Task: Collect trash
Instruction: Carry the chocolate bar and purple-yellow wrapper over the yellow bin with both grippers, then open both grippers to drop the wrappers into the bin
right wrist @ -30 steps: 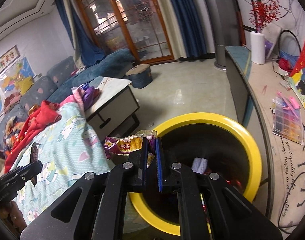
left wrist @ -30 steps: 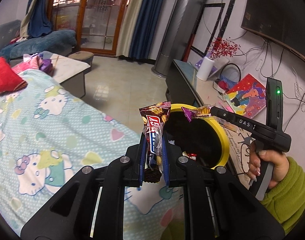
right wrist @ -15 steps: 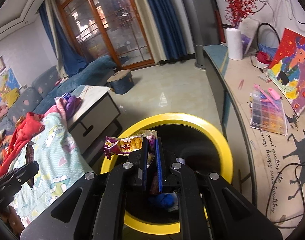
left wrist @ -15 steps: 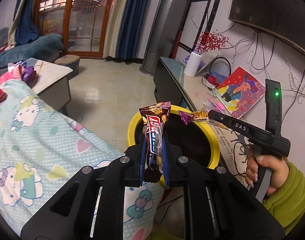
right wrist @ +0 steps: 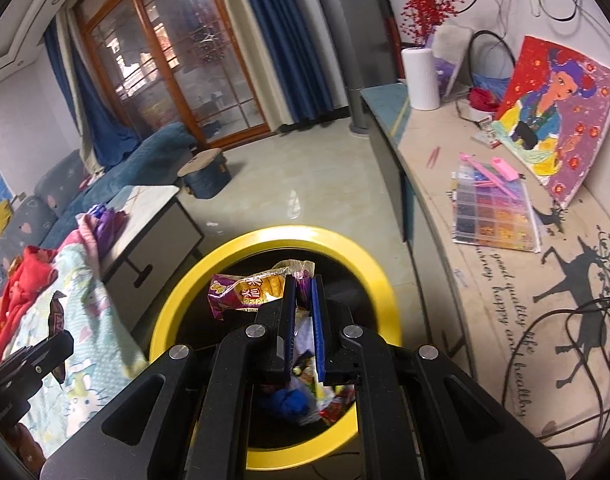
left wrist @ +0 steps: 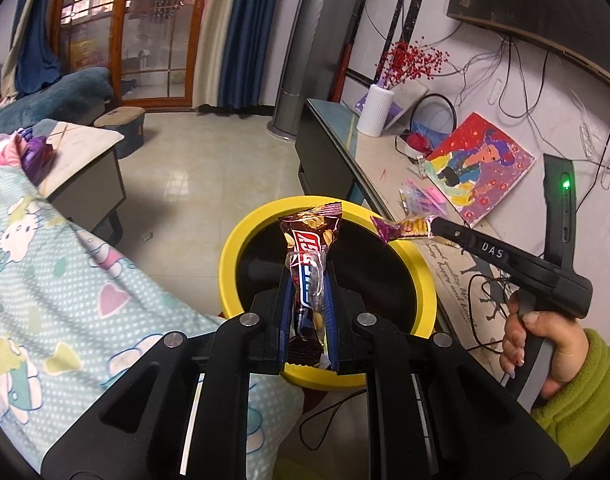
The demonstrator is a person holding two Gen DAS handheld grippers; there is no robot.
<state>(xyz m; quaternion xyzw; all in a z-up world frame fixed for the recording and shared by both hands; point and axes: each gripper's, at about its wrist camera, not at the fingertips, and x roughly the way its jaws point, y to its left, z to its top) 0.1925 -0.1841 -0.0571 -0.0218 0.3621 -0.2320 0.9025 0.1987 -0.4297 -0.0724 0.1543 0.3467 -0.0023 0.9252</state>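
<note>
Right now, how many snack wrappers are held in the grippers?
2. A brown wrapper is clamped in the left gripper; a purple-and-yellow wrapper is in the right gripper, both over the yellow bin.

The left gripper (left wrist: 309, 280) is angled downward over the yellow-rimmed bin (left wrist: 241, 240), its blue pads clamped on a brown wrapper. The right gripper (right wrist: 303, 300) tilts down over the same bin, jaws pinched on a purple-and-yellow wrapper. The person's right hand (left wrist: 541, 344), in a green sleeve (left wrist: 581, 396), grips the handle right of the bin.
</note>
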